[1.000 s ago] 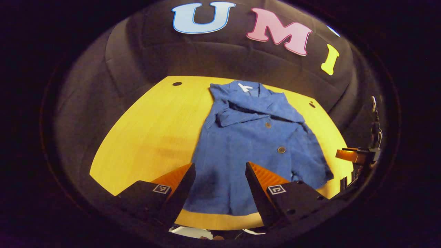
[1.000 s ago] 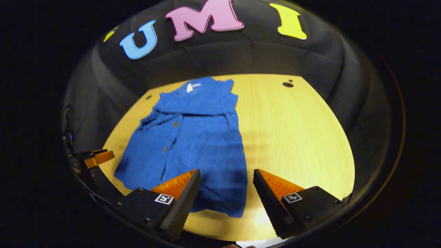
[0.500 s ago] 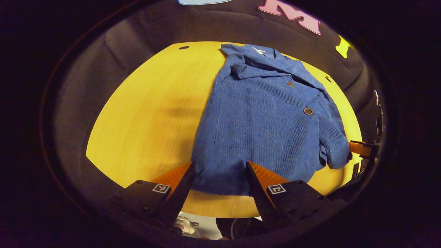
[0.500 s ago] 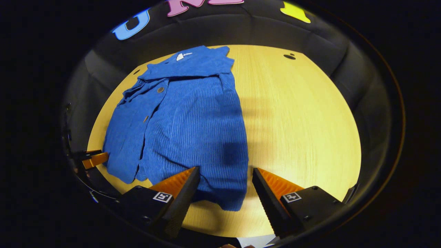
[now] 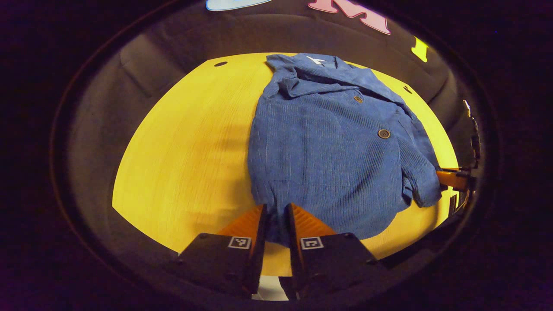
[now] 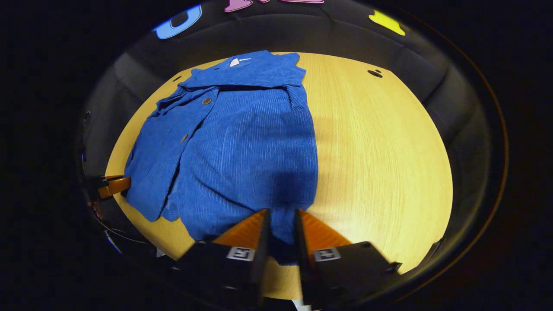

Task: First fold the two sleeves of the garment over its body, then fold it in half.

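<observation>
The blue jacket (image 5: 332, 147) lies flat on the yellow tabletop (image 5: 190, 155), sleeves already folded over its body; each near hem corner is pinched, the left gripper (image 5: 275, 224) and the right gripper (image 6: 281, 229) both with jaws closed on the cloth; the risk seems to be a thin bite slipping off one corner as the hem lifts, skewing the fold or pulling the sleeves loose; both grippers sit low at the near edge, pointing toward the collar
</observation>
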Available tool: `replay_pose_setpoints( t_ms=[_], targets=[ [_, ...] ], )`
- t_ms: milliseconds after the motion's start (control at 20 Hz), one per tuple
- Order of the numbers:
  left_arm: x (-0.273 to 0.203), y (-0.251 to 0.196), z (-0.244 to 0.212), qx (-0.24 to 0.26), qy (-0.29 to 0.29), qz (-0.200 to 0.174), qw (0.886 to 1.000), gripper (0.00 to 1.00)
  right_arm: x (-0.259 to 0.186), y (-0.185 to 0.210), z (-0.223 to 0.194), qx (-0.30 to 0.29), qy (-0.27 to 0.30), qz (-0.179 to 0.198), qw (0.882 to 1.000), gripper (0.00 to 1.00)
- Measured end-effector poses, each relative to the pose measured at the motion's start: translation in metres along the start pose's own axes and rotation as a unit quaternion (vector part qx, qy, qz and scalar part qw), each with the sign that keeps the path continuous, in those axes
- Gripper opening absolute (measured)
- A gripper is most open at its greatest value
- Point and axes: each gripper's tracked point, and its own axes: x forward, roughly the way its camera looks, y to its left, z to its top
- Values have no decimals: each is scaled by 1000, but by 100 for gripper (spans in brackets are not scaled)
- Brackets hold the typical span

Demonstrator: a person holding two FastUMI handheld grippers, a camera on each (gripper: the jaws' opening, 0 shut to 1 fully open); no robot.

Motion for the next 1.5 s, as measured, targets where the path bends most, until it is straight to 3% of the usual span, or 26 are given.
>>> replay_pose_setpoints(
  t_ms=[50,100,150,200,350,500,850,1100,1350,1500],
  targets=[
    [0,-5,-1,-5,-4,-10,1000,9,2,2,-1,10,1,9,1000,23],
    [-1,-7,-3,-4,-6,-16,1000,9,2,5,1,16,-2,25,1000,10],
    [0,-9,-4,-15,-7,-21,1000,8,3,7,1,26,-4,41,999,19],
    [-1,-15,-3,-19,-6,-34,999,0,3,7,7,42,-20,49,998,5],
    [-3,-18,-2,-51,-8,-44,998,0,4,9,9,30,-26,52,998,5],
    [-24,-30,25,-77,-33,-69,994,0,-13,18,47,2,-63,60,996,5],
    [-72,-52,166,-29,-131,-95,986,0,-60,39,224,11,-193,101,976,5],
    [-81,-38,300,-12,-208,-88,974,0,-51,40,336,4,-255,104,961,5],
    [-40,-20,433,-40,-256,-83,962,0,-2,25,437,-9,-288,68,955,4],
    [8,-10,496,-57,-299,-70,950,0,44,3,491,-30,-305,12,952,4]
  ],
)
